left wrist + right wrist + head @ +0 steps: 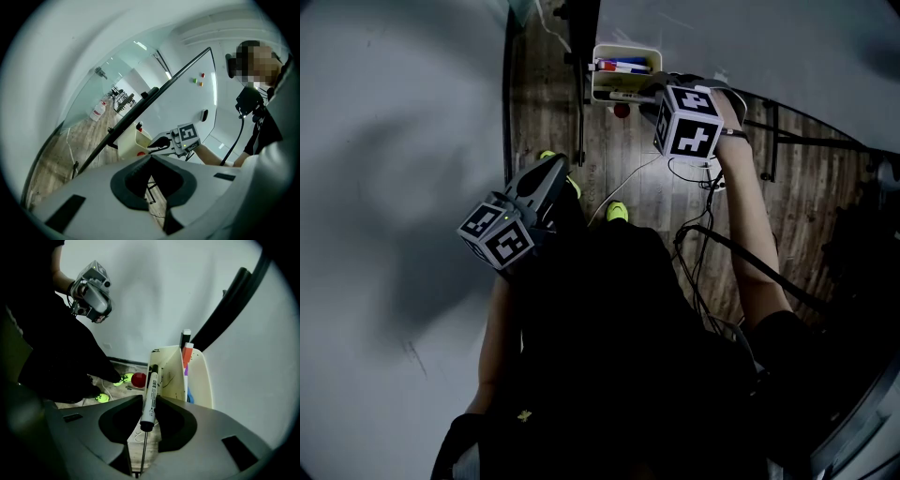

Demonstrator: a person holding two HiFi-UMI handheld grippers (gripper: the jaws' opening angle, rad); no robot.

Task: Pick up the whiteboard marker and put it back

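A white whiteboard marker with a black cap stands between the pads of my right gripper, which is shut on it and points steeply down. Its capped end reaches the near rim of a cream marker holder fixed to the whiteboard. Several other markers lie in that holder. In the head view the right gripper hovers at the holder's lower edge. My left gripper hangs apart at the left, shut with nothing in it; from its own view it looks toward the right gripper.
The whiteboard fills the left side, with a black stand leg beside the holder. On the wooden floor lie a red round thing, loose cables and the person's shoes with green laces.
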